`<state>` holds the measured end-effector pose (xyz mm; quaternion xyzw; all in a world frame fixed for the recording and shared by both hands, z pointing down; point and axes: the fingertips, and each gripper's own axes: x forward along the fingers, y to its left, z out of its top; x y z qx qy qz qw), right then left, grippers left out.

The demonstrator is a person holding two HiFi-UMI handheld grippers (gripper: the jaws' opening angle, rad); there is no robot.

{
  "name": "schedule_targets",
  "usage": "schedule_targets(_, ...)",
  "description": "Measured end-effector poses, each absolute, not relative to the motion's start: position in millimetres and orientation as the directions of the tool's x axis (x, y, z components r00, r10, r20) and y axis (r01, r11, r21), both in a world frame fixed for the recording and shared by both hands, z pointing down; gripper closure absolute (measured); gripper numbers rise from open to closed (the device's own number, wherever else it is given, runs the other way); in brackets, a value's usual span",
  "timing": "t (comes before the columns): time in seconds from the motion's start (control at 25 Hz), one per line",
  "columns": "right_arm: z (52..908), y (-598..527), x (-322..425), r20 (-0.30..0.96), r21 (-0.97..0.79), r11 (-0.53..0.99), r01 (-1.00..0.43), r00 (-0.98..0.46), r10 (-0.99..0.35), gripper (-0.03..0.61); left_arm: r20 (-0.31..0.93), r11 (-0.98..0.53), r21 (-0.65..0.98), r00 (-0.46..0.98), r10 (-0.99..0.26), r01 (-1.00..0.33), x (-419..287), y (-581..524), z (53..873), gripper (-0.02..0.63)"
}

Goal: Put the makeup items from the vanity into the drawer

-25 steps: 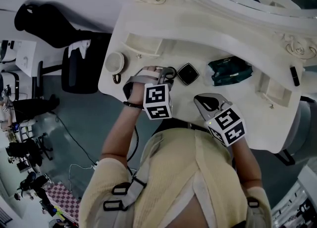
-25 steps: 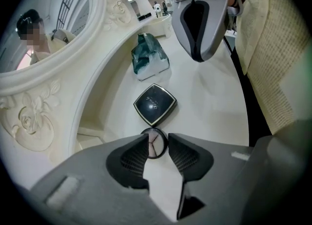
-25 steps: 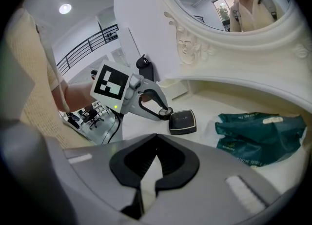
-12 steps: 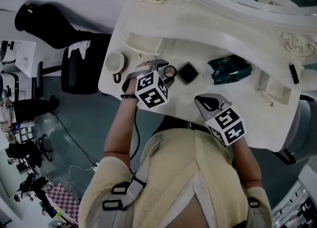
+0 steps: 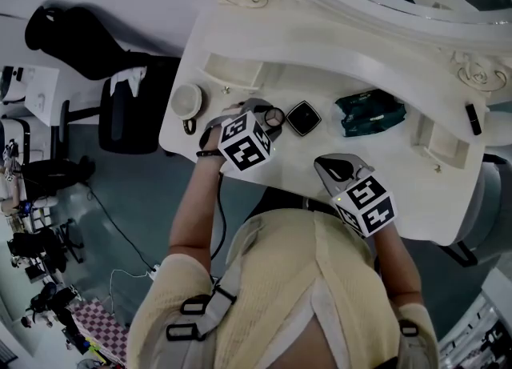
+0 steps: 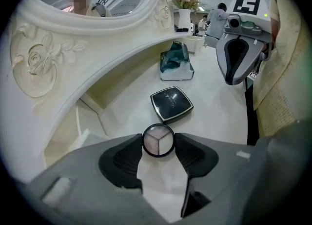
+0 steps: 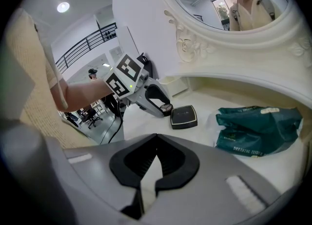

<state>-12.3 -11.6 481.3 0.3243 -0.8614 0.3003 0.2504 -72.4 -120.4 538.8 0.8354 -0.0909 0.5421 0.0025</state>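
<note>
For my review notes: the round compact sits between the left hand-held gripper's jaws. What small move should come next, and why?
Probably a short lift straight up. The jaws of the left hand-held gripper have just been closing and now meet the rim of the round compact on both sides; it lies on the vanity top, with the black square compact just beyond, so sliding risks a bump.

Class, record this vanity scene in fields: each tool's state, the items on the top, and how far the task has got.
Left tool: jaws just closing in, tips against both sides of the round eyeshadow compact, which lies on the vanity top
Right tool: shut, nothing between its jaws
Other items: black square compact; green packet
Progress: all three items on the top
</note>
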Motion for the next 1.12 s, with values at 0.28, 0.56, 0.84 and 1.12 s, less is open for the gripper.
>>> schedule_targets(0.28,480,-12,-19,0.625,-0.351,0.618,-0.703,-0.668,-0.405,0.577,0.876,-0.979,-0.128,0.445,-0.186,-0.156,-78,-114,523,0.394)
schedule_targets(0.56,477,-14,-27,0.628,-0.340,0.640,-0.689,-0.673,-0.391,0.577,0.796,-0.950,-0.225,0.522,-0.307,-0.216,-84,-118,483,0.393)
schedule_targets(0.84,475,-19,-32,0.637,-0.318,0.672,-0.669,-0.676,-0.371,0.577,0.681,-0.839,-0.416,0.491,-0.543,-0.350,-98,-159,438,0.391)
schedule_targets(1.12,478,-17,-33,0.647,-0.330,0.669,-0.666,-0.675,-0.353,0.577,0.656,-0.711,-0.397,0.362,-0.662,-0.581,-125,-213,422,0.391)
